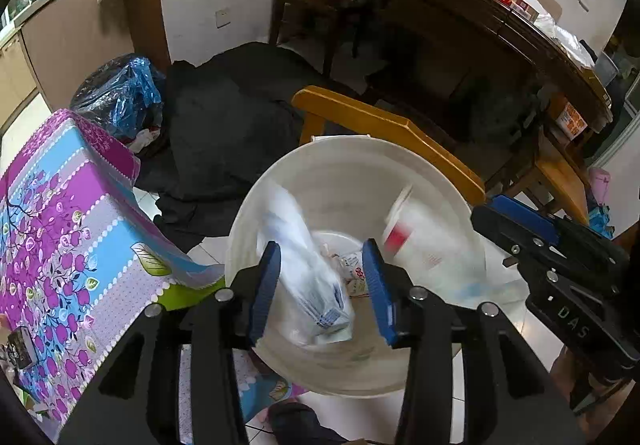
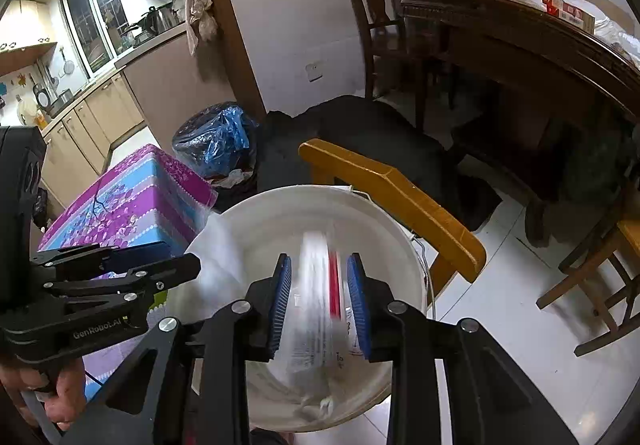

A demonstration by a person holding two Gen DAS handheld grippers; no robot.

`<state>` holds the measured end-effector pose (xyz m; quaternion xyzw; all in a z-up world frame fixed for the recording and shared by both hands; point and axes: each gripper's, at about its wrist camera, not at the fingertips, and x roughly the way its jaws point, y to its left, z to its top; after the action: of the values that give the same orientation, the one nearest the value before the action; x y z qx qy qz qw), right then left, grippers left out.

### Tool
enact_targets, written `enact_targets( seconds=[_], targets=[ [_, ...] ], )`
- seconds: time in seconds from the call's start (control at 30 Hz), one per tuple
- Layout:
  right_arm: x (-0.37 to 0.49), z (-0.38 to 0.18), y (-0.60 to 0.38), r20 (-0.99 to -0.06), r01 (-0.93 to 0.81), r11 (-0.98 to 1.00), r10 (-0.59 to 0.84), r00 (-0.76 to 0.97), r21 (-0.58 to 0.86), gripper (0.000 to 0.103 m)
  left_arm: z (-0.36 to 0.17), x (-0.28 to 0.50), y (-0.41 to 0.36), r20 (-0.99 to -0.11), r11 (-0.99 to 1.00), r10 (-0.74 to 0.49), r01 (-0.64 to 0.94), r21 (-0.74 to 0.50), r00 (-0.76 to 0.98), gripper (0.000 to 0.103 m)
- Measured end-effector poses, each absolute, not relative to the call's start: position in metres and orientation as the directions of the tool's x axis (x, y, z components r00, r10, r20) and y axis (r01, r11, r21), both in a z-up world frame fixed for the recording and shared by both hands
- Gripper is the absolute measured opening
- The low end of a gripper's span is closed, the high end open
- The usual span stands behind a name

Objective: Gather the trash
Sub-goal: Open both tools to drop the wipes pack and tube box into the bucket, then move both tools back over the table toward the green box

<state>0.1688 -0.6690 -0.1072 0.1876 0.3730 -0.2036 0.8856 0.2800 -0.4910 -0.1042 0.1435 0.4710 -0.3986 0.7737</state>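
A white bucket stands on the floor below both grippers, with small scraps at its bottom. My left gripper is open above it; a blurred white and blue plastic bag is between its blue pads, falling free. My right gripper is open over the bucket; a blurred clear wrapper with a red stripe drops between its pads. That wrapper also shows in the left wrist view. The right gripper shows at the right of the left wrist view, the left gripper at the left of the right wrist view.
A table with a purple and blue flowered cloth stands left of the bucket. A yellow wooden chair is just behind it. A black bin with a blue bag, dark cloth on the floor and a dark wooden table lie beyond.
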Motion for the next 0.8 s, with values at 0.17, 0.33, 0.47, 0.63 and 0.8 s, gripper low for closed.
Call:
enact_targets(
  seconds=[0.17, 0.33, 0.47, 0.63, 0.8],
  targets=[
    [0.166, -0.105, -0.669, -0.732, 0.503, 0.845, -0.226, 0.643, 0.181, 0.030, -0.104, 0.280, -0.488, -0.843, 0.645, -0.479, 0.749, -0.151, 0.243, 0.041],
    [0.164, -0.103, -0.669, -0.727, 0.498, 0.849, -0.230, 0.647, 0.174, 0.030, -0.103, 0.279, -0.485, -0.842, 0.651, -0.477, 0.744, -0.147, 0.251, 0.041],
    [0.161, -0.098, -0.665, -0.714, 0.495, 0.851, -0.238, 0.658, 0.173, 0.034, -0.101, 0.279, -0.478, -0.838, 0.657, -0.479, 0.740, -0.146, 0.260, 0.047],
    [0.145, -0.079, -0.636, -0.641, 0.446, 0.880, -0.248, 0.727, 0.165, 0.045, -0.098, 0.272, -0.454, -0.824, 0.665, -0.484, 0.736, -0.128, 0.294, 0.052],
    [0.127, -0.062, -0.587, -0.529, 0.355, 0.916, -0.211, 0.822, 0.185, 0.072, -0.098, 0.271, -0.402, -0.809, 0.689, -0.467, 0.721, -0.079, 0.358, 0.054]
  ],
)
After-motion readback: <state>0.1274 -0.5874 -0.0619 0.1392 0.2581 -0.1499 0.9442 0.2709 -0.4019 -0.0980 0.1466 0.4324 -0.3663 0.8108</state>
